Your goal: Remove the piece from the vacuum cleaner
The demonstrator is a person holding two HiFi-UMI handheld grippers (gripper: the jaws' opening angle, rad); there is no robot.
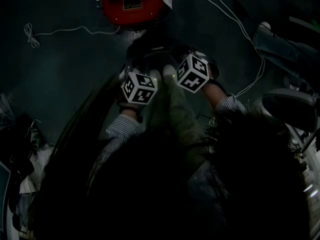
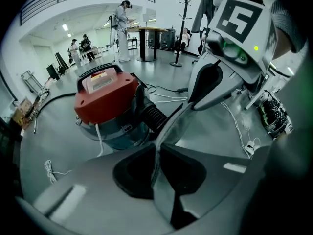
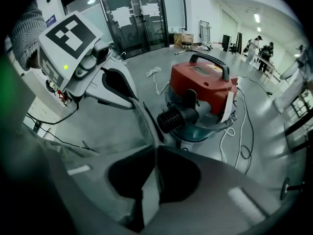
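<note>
1. The red canister vacuum cleaner [image 1: 132, 3] stands on the grey floor [image 1: 65, 69] at the far side. Its black ribbed socket [image 3: 171, 119] faces the near side.
2. The left gripper [image 2: 156, 153] has its jaws pressed together on a thin grey piece [image 2: 173, 126].
3. The right gripper [image 3: 155, 153], just to the right, pinches the same piece.
4. The piece runs between both grippers, just beside the socket. Whether they are joined I cannot tell.
5. A white cord [image 1: 75, 30] trails off to the left.
</note>
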